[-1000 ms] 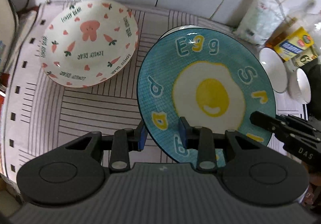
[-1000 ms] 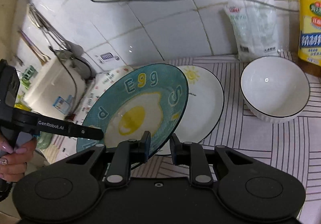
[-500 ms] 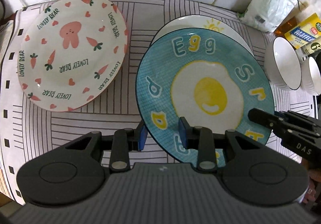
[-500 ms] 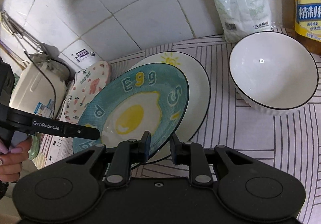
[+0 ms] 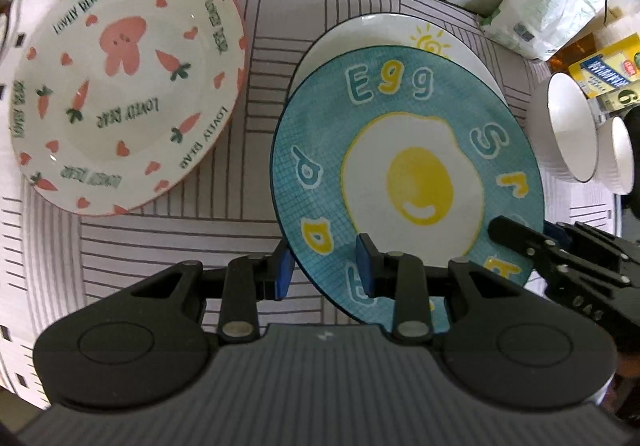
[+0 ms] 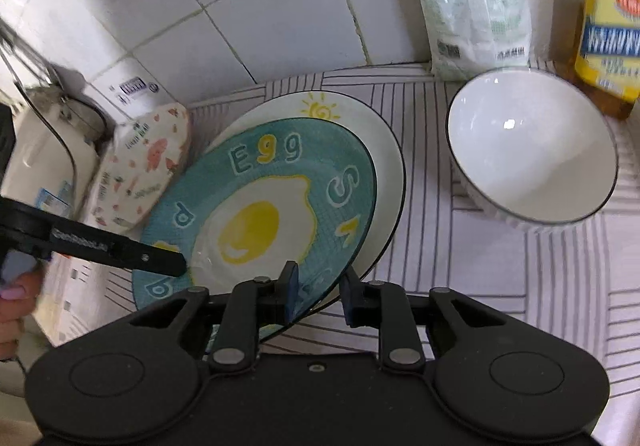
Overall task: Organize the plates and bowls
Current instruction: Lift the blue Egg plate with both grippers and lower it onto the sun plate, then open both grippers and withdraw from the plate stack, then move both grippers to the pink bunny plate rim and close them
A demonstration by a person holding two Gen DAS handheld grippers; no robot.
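Observation:
A blue egg plate (image 5: 404,182) is held by both grippers over a white sun plate (image 5: 400,32) on the striped cloth. My left gripper (image 5: 324,270) is shut on the egg plate's near left rim. My right gripper (image 6: 318,294) is shut on its near right rim (image 6: 320,286); the egg plate (image 6: 264,214) sits low over the sun plate (image 6: 352,118), tilted. A white carrot-and-rabbit plate (image 5: 120,86) lies to the left, also seen in the right wrist view (image 6: 140,170). A white bowl (image 6: 528,150) stands to the right, with two bowls (image 5: 576,134) in the left wrist view.
A tiled wall runs behind. A white bag (image 6: 468,2) and a yellow-labelled oil bottle (image 6: 608,18) stand at the back right. A white appliance with a cord (image 6: 44,150) stands at the left. The striped cloth (image 5: 248,230) covers the counter.
The egg plate has come down closer over the sun plate, held by both grippers. Both cameras have moved forward and lower toward the counter.

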